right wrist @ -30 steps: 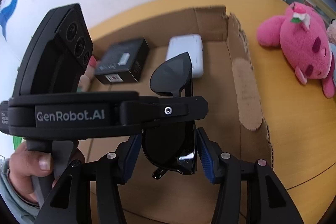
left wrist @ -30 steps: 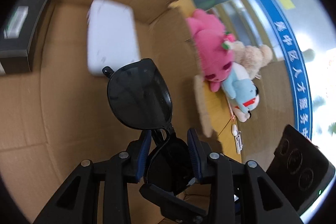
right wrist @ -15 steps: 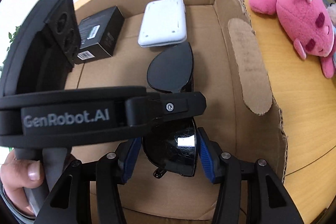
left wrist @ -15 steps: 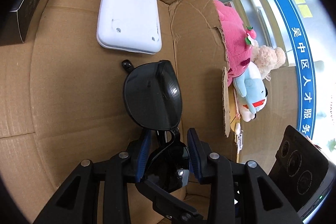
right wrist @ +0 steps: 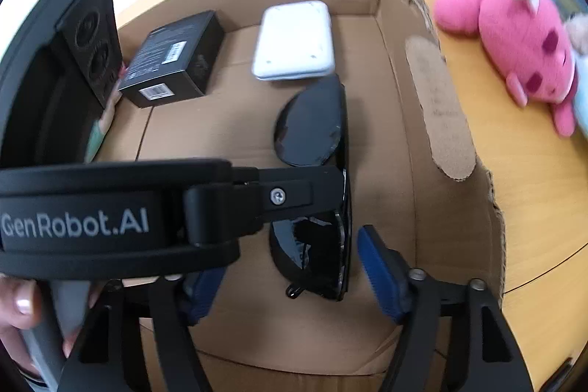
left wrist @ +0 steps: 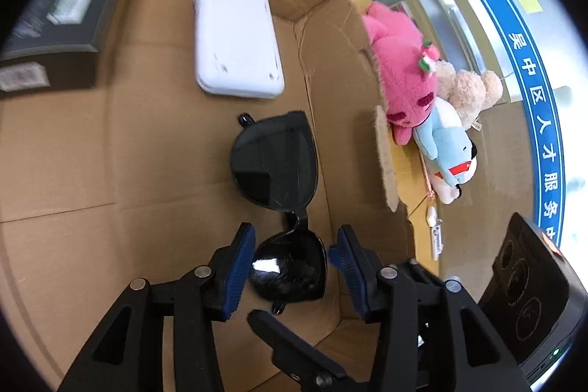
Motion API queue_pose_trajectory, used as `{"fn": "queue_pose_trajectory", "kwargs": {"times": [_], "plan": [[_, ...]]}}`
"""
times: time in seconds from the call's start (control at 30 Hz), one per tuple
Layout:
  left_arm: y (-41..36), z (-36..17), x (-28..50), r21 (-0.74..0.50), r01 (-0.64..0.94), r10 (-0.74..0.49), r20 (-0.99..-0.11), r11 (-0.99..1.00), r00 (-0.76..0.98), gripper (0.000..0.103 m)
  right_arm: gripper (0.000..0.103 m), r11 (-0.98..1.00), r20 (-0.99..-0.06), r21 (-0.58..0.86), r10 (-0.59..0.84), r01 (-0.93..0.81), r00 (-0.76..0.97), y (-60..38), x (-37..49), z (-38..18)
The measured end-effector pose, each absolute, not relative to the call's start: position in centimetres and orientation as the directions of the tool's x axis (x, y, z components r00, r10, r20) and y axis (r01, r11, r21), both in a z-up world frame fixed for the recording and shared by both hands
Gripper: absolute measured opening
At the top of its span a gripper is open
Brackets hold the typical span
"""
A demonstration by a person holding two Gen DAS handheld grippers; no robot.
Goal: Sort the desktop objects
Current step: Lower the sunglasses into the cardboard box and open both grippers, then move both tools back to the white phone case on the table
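Black sunglasses (left wrist: 275,168) lie folded on the floor of the cardboard box (left wrist: 73,153), near its right wall. My left gripper (left wrist: 294,245) is open, its blue pads either side of the near lens without touching. My right gripper (right wrist: 294,267) is also open around the same lens of the sunglasses (right wrist: 312,135); the left gripper's body crosses in front of it. A white flat case (left wrist: 237,39) and a black box (left wrist: 62,13) lie further back in the cardboard box.
A pink plush (right wrist: 522,28) lies on the wooden table (right wrist: 533,190) right of the box, with a beige bear (left wrist: 470,90) and a blue-and-white plush (left wrist: 448,149) beside it. The box wall (right wrist: 441,105) is torn along its top edge.
Both grippers have opened and let go of the sunglasses, which now rest on the box floor. Both have pulled back slightly.
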State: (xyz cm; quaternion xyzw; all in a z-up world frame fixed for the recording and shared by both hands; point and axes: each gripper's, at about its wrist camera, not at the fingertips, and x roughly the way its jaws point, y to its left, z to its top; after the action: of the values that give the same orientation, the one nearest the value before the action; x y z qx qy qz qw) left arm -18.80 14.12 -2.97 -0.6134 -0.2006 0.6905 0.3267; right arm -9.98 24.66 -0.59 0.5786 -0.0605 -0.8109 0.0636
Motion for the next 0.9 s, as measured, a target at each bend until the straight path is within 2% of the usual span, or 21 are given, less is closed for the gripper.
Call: {"fn": "queue_pose_trajectory", "kwargs": {"times": [0.13,0.23,0.3,0.33,0.4,0.47,0.5,0.63,0.9], "plan": [[12.1,1.0,-16.6,-0.593,-0.283,0.65,-0.737,-0.754,-0.185,0.045,0.087,-0.993,-0.903,0.095,-0.115,0.068,-0.414,23.6,-7.9,1.8],[9.8,5.0,-13.4,-0.497,-0.356,0.606,-0.715,-0.791,-0.35,0.046,0.092,-0.997,-0.851,0.036,-0.068,0.071,-0.522,23.7,-5.7,4.4],[7.9,7.6,-10.7,-0.419,-0.375,0.559,-0.686,-0.827,-0.466,0.055,0.102,-0.997,-0.797,0.034,-0.068,0.067,-0.6,24.7,-4.8,6.1],[6.8,8.9,-8.8,-0.368,-0.372,0.521,-0.659,-0.852,-0.542,0.058,0.103,-0.997,-0.775,0.037,-0.068,0.062,-0.628,24.1,-5.0,6.3],[5.2,10.7,-5.7,-0.279,-0.334,0.435,-0.608,-0.9,-0.664,0.074,0.103,-0.997,-0.721,0.039,-0.069,0.06,-0.689,23.9,-3.4,6.9],[3.6,11.8,-2.2,-0.199,-0.281,0.345,-0.534,-0.939,-0.772,0.08,0.103,-0.997,-0.696,0.042,-0.072,0.059,-0.714,23.3,-2.2,6.9],[3.0,12.0,-0.4,-0.159,-0.251,0.297,-0.497,-0.955,-0.815,0.08,0.103,-0.997,-0.687,0.043,-0.073,0.06,-0.723,22.8,-1.6,6.8],[1.9,11.7,3.8,-0.045,-0.168,0.171,-0.437,-0.985,-0.883,0.08,0.103,-0.995,-0.65,0.059,-0.102,0.084,-0.753,21.6,1.6,6.8],[2.0,10.0,9.1,-0.033,-0.119,0.122,-0.402,-0.992,-0.907,0.08,0.103,-0.993,-0.613,-0.001,-0.093,0.119,-0.784,19.3,6.6,7.1]]}}
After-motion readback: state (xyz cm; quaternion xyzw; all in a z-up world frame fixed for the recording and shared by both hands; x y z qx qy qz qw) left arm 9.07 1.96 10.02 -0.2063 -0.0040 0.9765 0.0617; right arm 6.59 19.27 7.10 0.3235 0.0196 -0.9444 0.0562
